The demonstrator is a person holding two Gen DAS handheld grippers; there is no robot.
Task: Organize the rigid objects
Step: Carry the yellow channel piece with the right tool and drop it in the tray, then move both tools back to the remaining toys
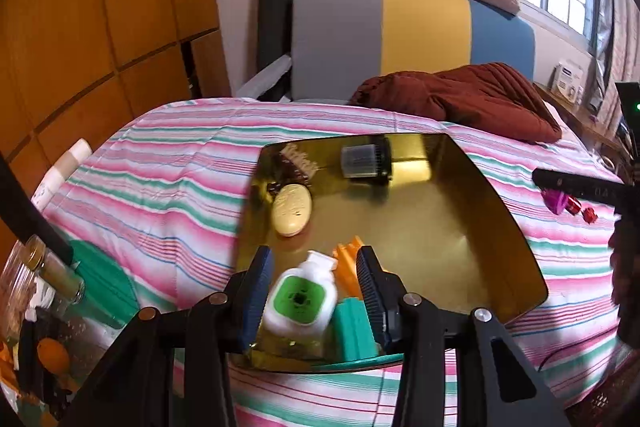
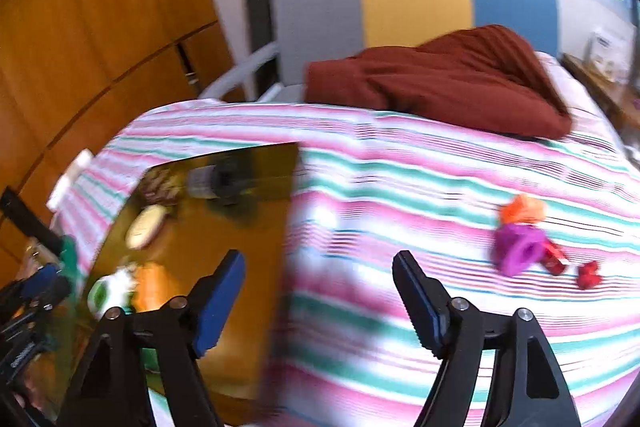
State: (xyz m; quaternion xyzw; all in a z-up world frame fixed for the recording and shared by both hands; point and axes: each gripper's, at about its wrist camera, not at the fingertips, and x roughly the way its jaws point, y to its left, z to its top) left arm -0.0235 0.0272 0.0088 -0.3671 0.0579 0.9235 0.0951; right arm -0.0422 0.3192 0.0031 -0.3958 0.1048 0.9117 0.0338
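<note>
Several items already lay in the gold tray (image 1: 460, 227); left gripper (image 1: 316, 291) spread around the white bottle (image 1: 300, 297), right gripper (image 2: 320, 291) spread empty, purple toy (image 2: 520, 247) at frame right still loose

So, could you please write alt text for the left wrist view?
The left gripper, its fingers open, is over a white bottle with a green label in a gold mirrored tray on a pink and green striped bedsheet. An oval yellow soap also lies inside.
</note>
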